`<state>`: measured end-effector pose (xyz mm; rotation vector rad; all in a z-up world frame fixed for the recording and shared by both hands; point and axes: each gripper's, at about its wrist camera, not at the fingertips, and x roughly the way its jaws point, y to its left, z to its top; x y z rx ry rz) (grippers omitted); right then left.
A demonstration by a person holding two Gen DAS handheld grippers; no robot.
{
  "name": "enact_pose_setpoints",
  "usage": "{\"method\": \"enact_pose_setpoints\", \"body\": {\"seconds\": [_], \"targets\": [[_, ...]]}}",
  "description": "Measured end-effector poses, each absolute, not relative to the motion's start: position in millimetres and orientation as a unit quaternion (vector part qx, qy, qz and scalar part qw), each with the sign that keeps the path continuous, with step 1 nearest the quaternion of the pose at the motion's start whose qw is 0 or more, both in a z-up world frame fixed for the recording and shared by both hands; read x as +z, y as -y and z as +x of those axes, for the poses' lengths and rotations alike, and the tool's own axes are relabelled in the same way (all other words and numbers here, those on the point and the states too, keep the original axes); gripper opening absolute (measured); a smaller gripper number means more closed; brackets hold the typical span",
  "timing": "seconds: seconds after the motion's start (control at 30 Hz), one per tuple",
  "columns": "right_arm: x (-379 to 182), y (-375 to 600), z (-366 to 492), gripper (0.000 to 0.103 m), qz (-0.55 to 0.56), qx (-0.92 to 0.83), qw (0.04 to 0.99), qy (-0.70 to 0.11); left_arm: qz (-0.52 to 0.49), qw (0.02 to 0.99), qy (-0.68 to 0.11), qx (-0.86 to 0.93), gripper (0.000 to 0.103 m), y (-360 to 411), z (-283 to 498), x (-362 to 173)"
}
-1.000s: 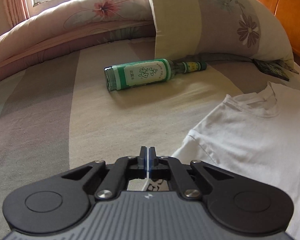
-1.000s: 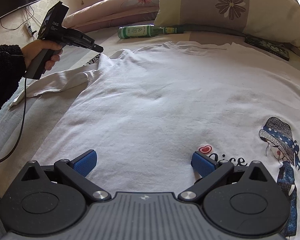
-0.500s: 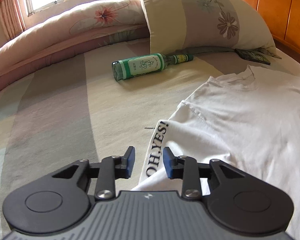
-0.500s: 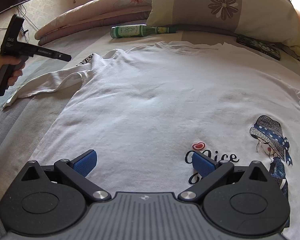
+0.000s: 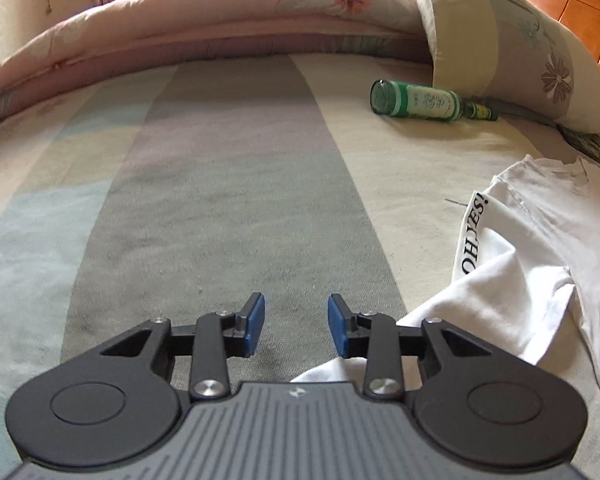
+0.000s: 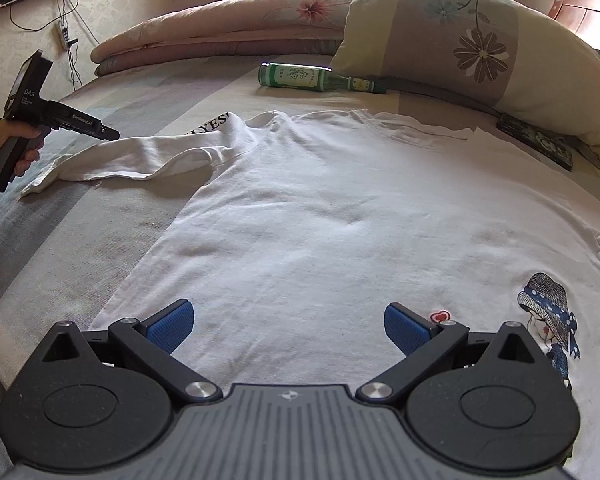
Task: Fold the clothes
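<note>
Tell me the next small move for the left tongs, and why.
Probably bring the left tongs back to the sleeve and grip its cuff. They are open over bare bedspread, holding nothing, and the sleeve lies stretched out from the white T-shirt, not yet folded in.

The left gripper (image 5: 296,326) is hanging over the striped bedsheet (image 5: 220,200), blue pads a little way apart, nothing but bare sheet between them. The white t-shirt (image 5: 540,272) lies off to its right, one sleeve rumpled and running under the gripper's right side, with "OH YES!" printed in black along the sleeve edge. Further back a green glass bottle (image 5: 420,101) lies on its side, neck pointing at the big floral pillow (image 5: 512,48). A rolled pink quilt (image 5: 204,20) runs along the far edge, orange wooden headboard (image 5: 572,8) top right.
</note>
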<state>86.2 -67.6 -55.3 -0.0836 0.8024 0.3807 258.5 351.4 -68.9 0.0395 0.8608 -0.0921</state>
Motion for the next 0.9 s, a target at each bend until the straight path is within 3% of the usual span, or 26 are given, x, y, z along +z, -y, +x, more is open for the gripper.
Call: {"method": "enact_pose_setpoints", "body": {"seconds": [0.5,0.7,0.9], "targets": [[-51.4,43.5,78.6,0.103,-0.069,0.196,0.901,-0.38,0.095,0.902,-0.406,-0.11,0.042,-330.2,182.5,-77.2],[-48.6,41.6,78.6,0.103,-0.066,0.189,0.902,-0.382,0.046,0.92,-0.379,-0.089,0.042,-347.8,218.5,-55.6],[-43.4,40.7,75.6,0.103,-0.081,0.186,0.907,-0.37,0.052,0.886,-0.451,-0.09,0.041,-336.1,266.0,-73.4]]}}
